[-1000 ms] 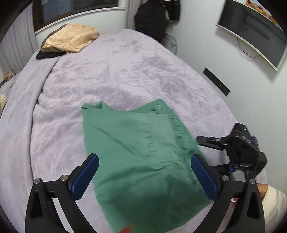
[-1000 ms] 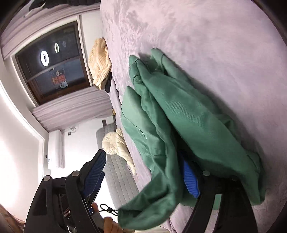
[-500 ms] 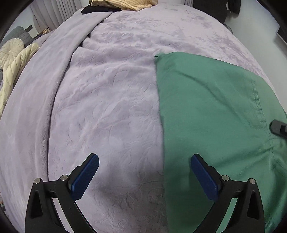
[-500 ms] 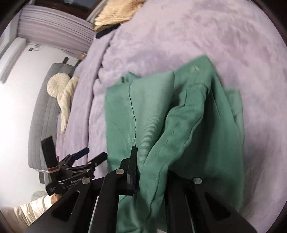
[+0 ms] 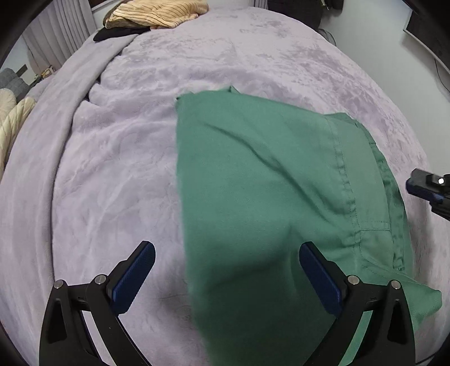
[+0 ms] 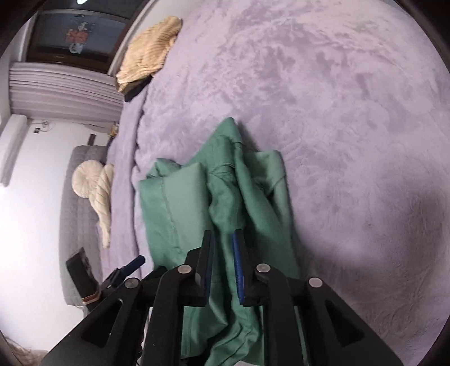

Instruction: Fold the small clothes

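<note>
A wide bed under a plush lilac blanket is filling both views, and the green garment is lying across its near half, toward the right side of the left wrist view. In the right wrist view the same garment is bunching into loose ridges rather than lying flat, with one smoother panel spreading to the left.

A folded tan striped garment is sitting well apart at the far edge of the bed, on top of something dark.

The right tongs are pinching a gathered ridge of the green cloth, jaws nearly together on the fabric. The left tongs are standing wide apart, holding nothing, with the garment's left edge running between their blue pads.

The risk, as I judge it, is coming from that bunched grip: the right tongs seem to be catching several layers at once, so pulling from here could be dragging the whole garment across the blanket or setting a crooked crease. The plush blanket is likely gripping the cloth too, which could be rumpling the lower layer. If the left tongs close on only the top layer, the fold may be coming out uneven.
</note>
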`<state>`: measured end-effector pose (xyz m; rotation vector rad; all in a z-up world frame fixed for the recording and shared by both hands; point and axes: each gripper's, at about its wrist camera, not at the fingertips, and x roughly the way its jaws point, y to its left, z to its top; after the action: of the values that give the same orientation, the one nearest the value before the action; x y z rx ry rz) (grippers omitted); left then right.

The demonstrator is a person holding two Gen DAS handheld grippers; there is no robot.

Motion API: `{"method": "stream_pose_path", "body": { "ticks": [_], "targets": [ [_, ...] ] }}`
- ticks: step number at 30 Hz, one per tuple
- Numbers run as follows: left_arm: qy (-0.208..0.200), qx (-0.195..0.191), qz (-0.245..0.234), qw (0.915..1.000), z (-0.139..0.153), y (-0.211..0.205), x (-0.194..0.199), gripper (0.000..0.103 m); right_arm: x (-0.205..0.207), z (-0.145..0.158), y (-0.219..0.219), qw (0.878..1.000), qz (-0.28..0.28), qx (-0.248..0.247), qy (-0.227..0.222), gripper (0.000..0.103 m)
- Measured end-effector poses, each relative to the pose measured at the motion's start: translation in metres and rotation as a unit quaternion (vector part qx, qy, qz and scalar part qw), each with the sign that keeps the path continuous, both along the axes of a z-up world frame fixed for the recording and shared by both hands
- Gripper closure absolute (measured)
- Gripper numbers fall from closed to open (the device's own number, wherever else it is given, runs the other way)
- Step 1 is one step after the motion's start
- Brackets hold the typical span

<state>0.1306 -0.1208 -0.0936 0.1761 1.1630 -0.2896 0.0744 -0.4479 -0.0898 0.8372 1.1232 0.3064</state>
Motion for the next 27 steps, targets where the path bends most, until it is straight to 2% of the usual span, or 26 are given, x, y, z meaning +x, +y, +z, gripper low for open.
{"method": "stream_pose_path", "body": {
  "ticks": [1,2,3,5,7,8,10,11,14,17,19,22,24,26,27],
  "targets": [
    [-0.011,0.004,0.004,0.9999,0.005,0.006,0.003,0.0,-0.006,0.007,-0.003,1.0,0.009,0.01,-0.015,0.07],
    [-0.022,0.007,0.01,0.9997,0.01,0.012,0.005,0.0,-0.004,0.013,0.002,0.999,0.019,0.016,-0.025,0.048],
    [-0.03,0.008,0.015,0.9994,0.013,0.018,0.008,0.0,0.001,0.015,0.009,0.999,0.033,0.014,-0.025,0.031],
    [-0.04,0.015,0.03,0.9986,0.015,0.031,0.015,0.0,0.014,0.009,0.029,0.998,0.059,0.005,-0.006,0.031],
    [-0.036,0.026,0.05,0.9978,0.008,0.044,0.022,0.0,0.021,-0.009,0.042,0.997,0.072,-0.021,0.032,0.031],
    [-0.032,0.031,0.06,0.9972,0.001,0.051,0.023,0.0,0.026,-0.02,0.048,0.996,0.077,-0.02,0.045,0.034],
    [-0.021,0.045,0.078,0.9957,-0.013,0.062,0.025,0.0,0.034,-0.04,0.06,0.995,0.077,-0.004,0.066,0.088],
    [-0.015,0.051,0.084,0.995,-0.02,0.066,0.024,0.0,0.037,-0.041,0.067,0.994,0.08,-0.008,0.068,0.1],
    [-0.001,0.055,0.091,0.9943,-0.032,0.075,0.02,0.0,0.044,0.003,0.088,0.989,0.108,-0.104,0.009,0.1],
    [-0.003,0.044,0.085,0.9954,-0.029,0.067,0.015,0.0,0.047,0.042,0.087,0.974,0.121,-0.188,-0.037,0.101],
    [-0.017,0.052,0.083,0.9951,-0.025,0.054,0.011,0.0,0.054,0.037,0.078,0.967,0.124,-0.222,-0.021,0.101],
    [-0.02,0.051,0.076,0.9956,-0.028,0.039,0.008,0.001,0.056,0.002,0.062,0.952,0.122,-0.278,0.029,0.101],
    [-0.019,0.052,0.076,0.9956,-0.034,0.037,0.007,0.001,0.053,-0.021,0.045,0.964,0.102,-0.239,0.061,0.102],
    [-0.011,0.039,0.081,0.9959,-0.035,0.043,0.007,0.001,0.045,-0.024,0.024,0.986,0.058,-0.142,0.063,0.099],
    [-0.007,0.034,0.081,0.9961,-0.035,0.046,0.008,0.001,0.04,-0.023,0.015,0.994,0.038,-0.088,0.06,0.097]
  ]
}}
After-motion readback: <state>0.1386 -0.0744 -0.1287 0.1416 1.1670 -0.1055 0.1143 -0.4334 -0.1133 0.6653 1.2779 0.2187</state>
